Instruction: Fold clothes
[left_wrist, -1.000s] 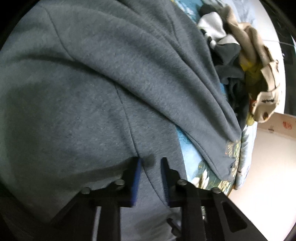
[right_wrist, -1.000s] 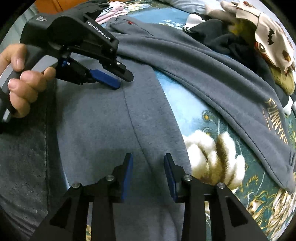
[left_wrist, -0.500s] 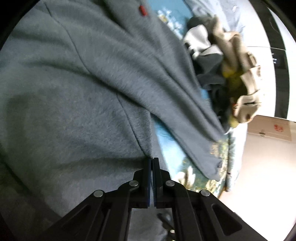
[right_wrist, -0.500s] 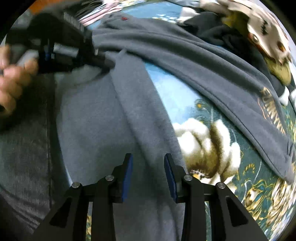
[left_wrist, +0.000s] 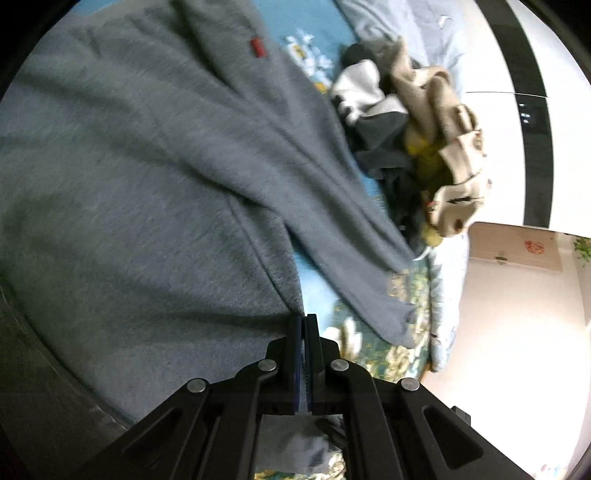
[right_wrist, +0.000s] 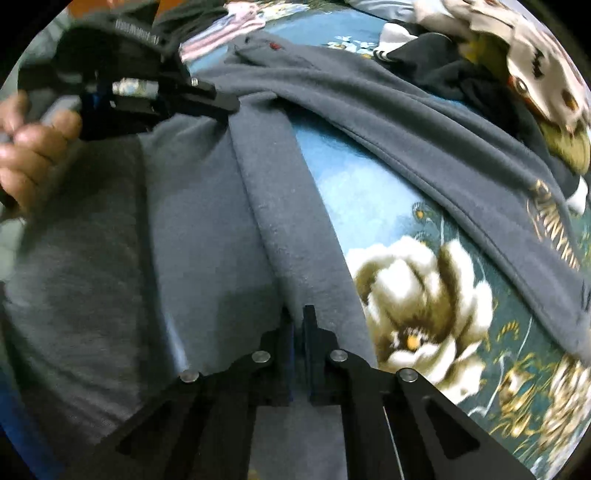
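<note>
A grey sweatshirt (left_wrist: 140, 177) lies spread over a floral bedspread (right_wrist: 413, 295). One sleeve (right_wrist: 424, 125) with printed lettering at the cuff stretches to the right. My left gripper (left_wrist: 303, 321) is shut on the sweatshirt's side edge, pinching the fabric near the underarm. It also shows in the right wrist view as the left gripper (right_wrist: 221, 107), held by a hand (right_wrist: 33, 155) and lifting a ridge of cloth. My right gripper (right_wrist: 298, 314) is shut on the same side edge, lower down toward the hem.
A heap of other clothes (left_wrist: 417, 140) lies on the bed's far side, cream, yellow, black and white pieces. The same clothes pile (right_wrist: 524, 66) sits close to the sleeve. A striped pink garment (right_wrist: 221, 33) lies beyond the collar. The bed edge and pale floor (left_wrist: 517, 350) are to the right.
Both grippers went from open to shut on the sweatshirt's side edge, the left first, then the right. The left gripper has pulled back, lifting the fabric into a ridge.
</note>
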